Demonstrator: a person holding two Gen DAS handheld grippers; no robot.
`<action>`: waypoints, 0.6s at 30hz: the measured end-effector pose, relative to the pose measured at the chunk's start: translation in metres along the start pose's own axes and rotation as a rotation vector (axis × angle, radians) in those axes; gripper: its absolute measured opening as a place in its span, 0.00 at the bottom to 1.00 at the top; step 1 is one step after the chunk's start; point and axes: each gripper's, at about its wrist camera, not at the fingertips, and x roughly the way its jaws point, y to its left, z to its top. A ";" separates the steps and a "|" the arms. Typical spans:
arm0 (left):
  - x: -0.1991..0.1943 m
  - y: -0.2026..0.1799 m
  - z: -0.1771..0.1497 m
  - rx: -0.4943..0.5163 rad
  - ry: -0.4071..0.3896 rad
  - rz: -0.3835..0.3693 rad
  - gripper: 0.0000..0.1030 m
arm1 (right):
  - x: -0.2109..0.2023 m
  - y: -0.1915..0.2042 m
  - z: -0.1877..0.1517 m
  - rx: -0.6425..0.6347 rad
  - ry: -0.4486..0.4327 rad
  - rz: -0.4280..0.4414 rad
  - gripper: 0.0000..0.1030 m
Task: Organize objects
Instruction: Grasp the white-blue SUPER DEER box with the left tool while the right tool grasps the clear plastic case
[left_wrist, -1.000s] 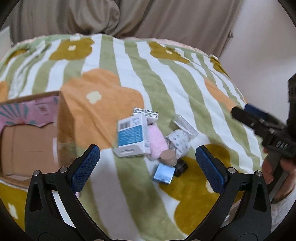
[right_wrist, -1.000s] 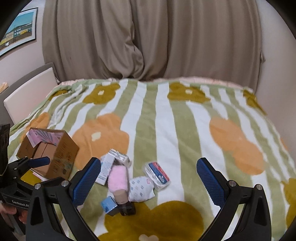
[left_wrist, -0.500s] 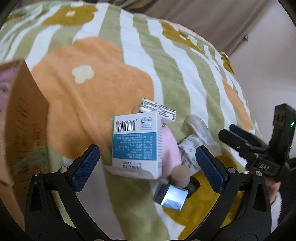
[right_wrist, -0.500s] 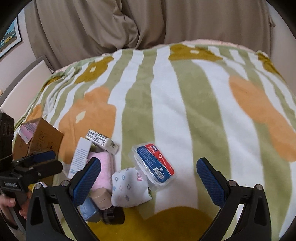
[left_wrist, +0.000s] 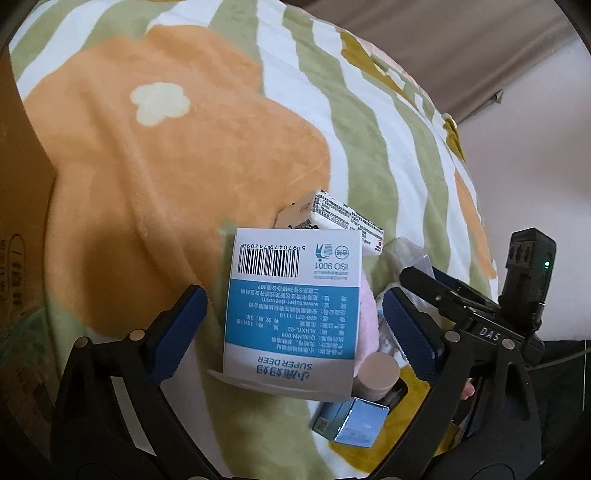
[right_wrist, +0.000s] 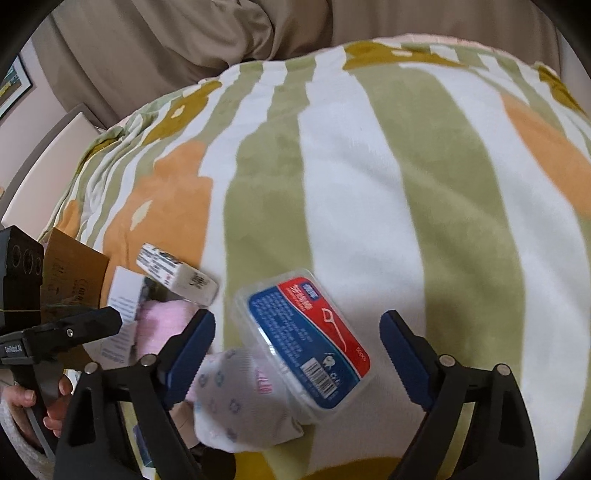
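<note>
A white-and-blue carton (left_wrist: 291, 314) with a barcode lies on the flowered blanket (left_wrist: 166, 155). My left gripper (left_wrist: 293, 332) straddles it with its jaws closing; a gap shows between each blue pad and the carton. In the right wrist view a clear case with a red-and-blue label (right_wrist: 306, 339) lies between the fingers of my right gripper (right_wrist: 297, 356). Those jaws are closing too, and the pads stand just off the case. The case rests partly on a white patterned cloth (right_wrist: 236, 398).
The pile also holds a small printed white box (left_wrist: 347, 218), a pink soft item (left_wrist: 369, 321), a beige-capped jar (left_wrist: 380, 373) and a shiny blue box (left_wrist: 354, 421). A cardboard box (left_wrist: 18, 221) stands at the left. Curtains (right_wrist: 221, 29) hang behind the bed.
Both grippers have come down and forward toward the pile, so the carton and the clear case now sit between their fingers. Both pairs of jaws have narrowed a little.
</note>
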 end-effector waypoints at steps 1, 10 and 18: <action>0.002 0.000 0.001 0.001 0.000 0.000 0.90 | 0.002 -0.002 -0.001 0.006 0.006 0.004 0.81; 0.014 -0.007 -0.004 0.056 0.020 0.041 0.66 | 0.002 -0.013 -0.008 0.051 0.005 0.070 0.74; 0.012 -0.002 -0.003 0.052 0.008 0.038 0.65 | 0.003 -0.016 -0.012 0.045 0.010 0.061 0.60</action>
